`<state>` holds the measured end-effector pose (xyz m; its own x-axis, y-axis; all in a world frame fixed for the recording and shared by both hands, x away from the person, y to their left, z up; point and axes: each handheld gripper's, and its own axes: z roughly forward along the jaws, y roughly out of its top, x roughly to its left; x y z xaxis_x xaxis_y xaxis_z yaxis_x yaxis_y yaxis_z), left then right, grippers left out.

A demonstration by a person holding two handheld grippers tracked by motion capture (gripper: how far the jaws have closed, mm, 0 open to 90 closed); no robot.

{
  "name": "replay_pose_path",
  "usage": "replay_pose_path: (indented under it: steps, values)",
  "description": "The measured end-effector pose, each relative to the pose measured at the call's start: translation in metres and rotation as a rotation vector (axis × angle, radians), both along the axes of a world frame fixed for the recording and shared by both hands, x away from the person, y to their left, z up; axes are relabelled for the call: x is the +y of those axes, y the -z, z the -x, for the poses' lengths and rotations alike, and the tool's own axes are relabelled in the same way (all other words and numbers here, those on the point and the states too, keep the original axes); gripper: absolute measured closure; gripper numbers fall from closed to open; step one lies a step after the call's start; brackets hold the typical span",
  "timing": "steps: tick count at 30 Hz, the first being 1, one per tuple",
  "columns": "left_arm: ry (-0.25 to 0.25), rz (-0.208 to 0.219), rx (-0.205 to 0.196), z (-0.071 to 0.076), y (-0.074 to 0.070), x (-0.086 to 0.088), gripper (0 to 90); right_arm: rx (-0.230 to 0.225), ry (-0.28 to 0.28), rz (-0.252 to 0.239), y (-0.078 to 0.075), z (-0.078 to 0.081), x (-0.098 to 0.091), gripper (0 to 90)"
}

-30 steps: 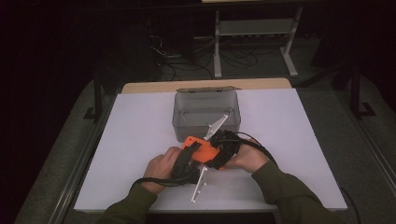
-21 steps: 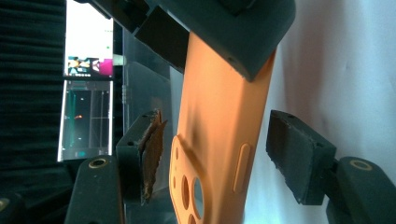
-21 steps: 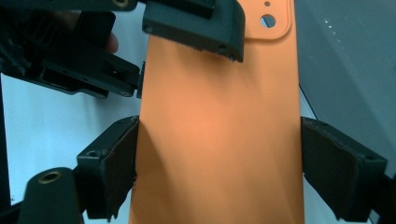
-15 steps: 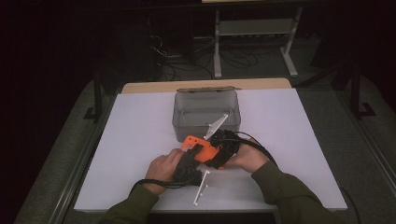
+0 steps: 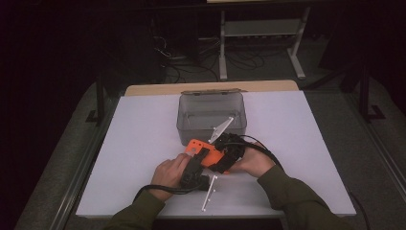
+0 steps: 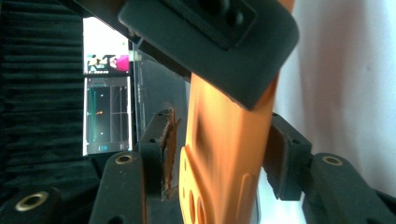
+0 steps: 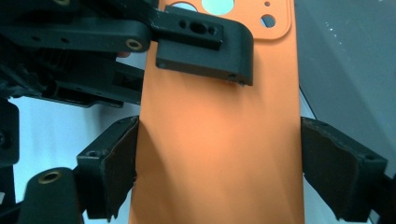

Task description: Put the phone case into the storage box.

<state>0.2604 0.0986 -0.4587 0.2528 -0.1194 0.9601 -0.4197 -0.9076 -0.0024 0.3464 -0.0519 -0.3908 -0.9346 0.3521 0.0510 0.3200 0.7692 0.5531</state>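
Note:
An orange phone case [image 5: 198, 149] is held above the table's near middle, between two hands. My right gripper [image 5: 225, 148] is shut on it across its width; in the right gripper view both pads [image 7: 119, 163] press the edges of the case [image 7: 219, 116]. My left gripper [image 5: 196, 165] reaches in from the left, and its jaws have just been closing around the case's thin side. In the left gripper view the case [image 6: 224, 177] stands edge-on between the jaws of the left gripper [image 6: 222, 140]. One pad [image 6: 163, 140] is a sliver off it.
A grey see-through bin [image 5: 184, 120] stands just beyond the hands, with nothing visible in it. The white table top [image 5: 311, 143] has free room on both sides. Dark floor, cables and a shelf frame [image 5: 258, 28] lie beyond the far edge.
Both hands stay where they were. The left gripper's jaws have drawn in toward the orange case, and the right gripper keeps its hold on it.

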Motion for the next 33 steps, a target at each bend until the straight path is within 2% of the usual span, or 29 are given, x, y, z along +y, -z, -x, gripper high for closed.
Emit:
replay_pose_path:
  steps: [10,18,28,33]
  values:
    - [-0.015,-0.01,-0.021,0.0007,-0.0002,-0.0021,55.2,0.0,-0.004,-0.001,0.0,0.0004,0.001,15.6]
    - [-0.008,-0.015,-0.035,0.0024,0.0003,-0.0044,60.2,0.005,0.0,-0.005,0.0002,0.0001,0.0015,15.6]
    - [0.0,-0.019,-0.028,0.0042,0.0013,-0.0036,60.2,0.005,0.014,-0.005,0.0,-0.0015,-0.0014,15.6]
    - [0.001,-0.024,-0.027,0.005,0.0003,-0.0036,63.2,0.004,0.02,-0.005,0.0003,-0.0028,-0.0027,15.6]
